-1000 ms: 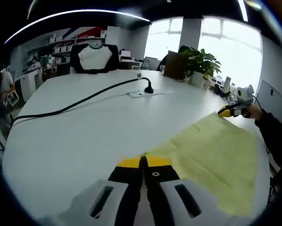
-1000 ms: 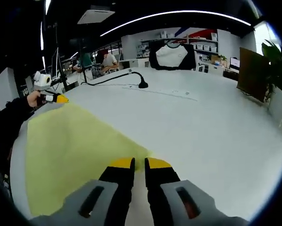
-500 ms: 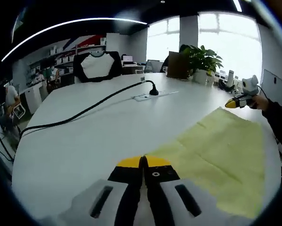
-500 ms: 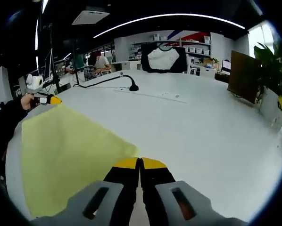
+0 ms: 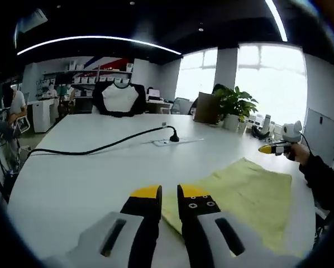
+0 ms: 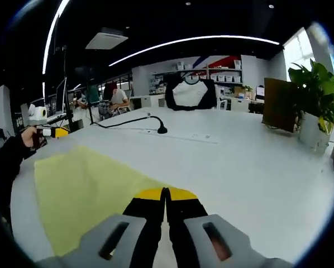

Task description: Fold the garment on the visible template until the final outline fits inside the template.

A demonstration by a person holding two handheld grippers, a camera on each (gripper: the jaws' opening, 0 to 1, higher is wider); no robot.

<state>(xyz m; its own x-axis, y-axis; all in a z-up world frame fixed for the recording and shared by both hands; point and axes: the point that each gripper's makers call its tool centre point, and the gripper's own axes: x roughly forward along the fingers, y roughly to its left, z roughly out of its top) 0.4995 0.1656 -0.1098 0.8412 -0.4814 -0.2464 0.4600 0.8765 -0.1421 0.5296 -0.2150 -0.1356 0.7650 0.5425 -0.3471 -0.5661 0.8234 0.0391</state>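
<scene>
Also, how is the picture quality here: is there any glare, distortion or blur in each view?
Left gripper view: the windows behind the plant are blown out white, and the fisheye bends the table edge. Right gripper view: even light, the ceiling light strip curves, and the yellow garment looks sharp.

pale yellow garment [image 5: 251, 192] — white table [image 5: 72, 173], black cable [image 5: 100, 148]

garment [image 5: 251, 195] near edge behind gripper [image 5: 168, 193]
</scene>
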